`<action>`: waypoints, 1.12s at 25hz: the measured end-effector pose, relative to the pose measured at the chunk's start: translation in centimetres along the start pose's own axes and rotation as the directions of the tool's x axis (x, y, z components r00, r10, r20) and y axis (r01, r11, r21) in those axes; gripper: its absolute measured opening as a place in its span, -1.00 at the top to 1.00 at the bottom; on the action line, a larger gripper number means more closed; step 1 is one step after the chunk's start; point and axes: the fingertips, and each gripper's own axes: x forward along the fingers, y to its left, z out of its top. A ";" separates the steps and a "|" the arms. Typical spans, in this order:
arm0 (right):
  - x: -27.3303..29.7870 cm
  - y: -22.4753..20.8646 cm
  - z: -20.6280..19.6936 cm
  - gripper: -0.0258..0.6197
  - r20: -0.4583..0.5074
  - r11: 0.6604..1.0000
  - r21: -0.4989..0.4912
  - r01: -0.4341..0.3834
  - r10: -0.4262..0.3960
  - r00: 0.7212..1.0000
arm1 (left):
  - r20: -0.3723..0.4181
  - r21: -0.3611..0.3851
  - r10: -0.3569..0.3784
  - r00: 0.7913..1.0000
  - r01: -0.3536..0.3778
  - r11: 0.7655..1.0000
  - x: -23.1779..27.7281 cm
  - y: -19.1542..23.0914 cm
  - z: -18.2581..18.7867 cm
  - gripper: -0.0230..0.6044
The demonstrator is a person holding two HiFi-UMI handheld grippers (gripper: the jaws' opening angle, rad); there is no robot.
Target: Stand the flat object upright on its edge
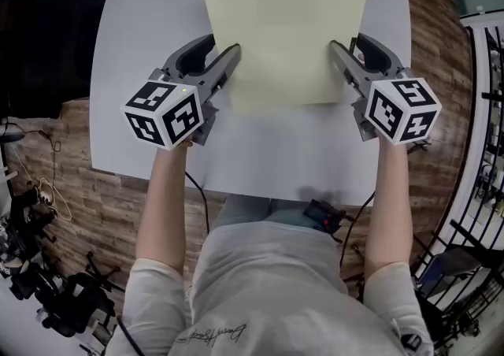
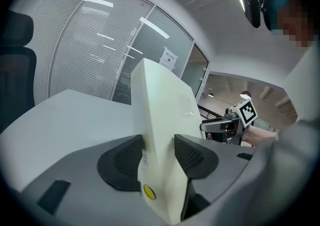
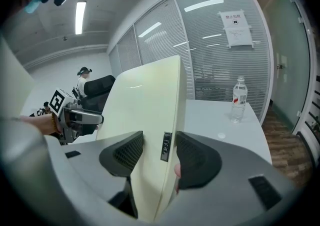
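My left gripper point(image 1: 224, 53) is clamped on the left edge of the pale yellow flat object point(image 1: 283, 27); my right gripper point(image 1: 346, 46) grips its right edge; object held between both, over the white table point(image 1: 150, 47).

The panel point(image 1: 283, 27) sits between the fingers point(image 2: 192, 152) of the left gripper point(image 1: 223, 49) at its left edge and those of the right gripper point(image 1: 348, 43) at its right edge, over the bench point(image 1: 150, 24). A bottle point(image 3: 239, 99) stands on the bench beyond the right fingers, off to their right.
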 end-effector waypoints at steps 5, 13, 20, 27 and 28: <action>0.4 -0.4 0.4 0.21 0.032 1.000 0.006 0.011 -0.012 0.999 | 0.016 0.026 0.010 1.000 -0.010 1.000 0.5 0.3 0.7 0.25; 0.9 -0.7 1.5 0.22 0.082 0.999 -0.019 0.043 -0.041 0.996 | 0.056 0.044 0.025 0.998 -0.028 0.999 1.2 1.0 1.4 0.26; 1.6 -1.2 2.2 0.22 0.121 0.998 -0.031 0.061 -0.057 0.991 | 0.085 0.066 0.032 0.996 -0.038 0.997 1.8 1.7 1.9 0.26; 2.0 -1.3 2.6 0.23 0.162 0.998 -0.028 0.064 -0.059 0.985 | 0.100 0.071 0.044 0.994 -0.051 0.996 2.1 2.1 2.0 0.26; 2.1 -1.3 2.6 0.23 0.166 0.997 -0.031 0.066 -0.060 0.984 | 0.103 0.076 0.046 0.994 -0.054 0.996 2.2 2.2 2.1 0.26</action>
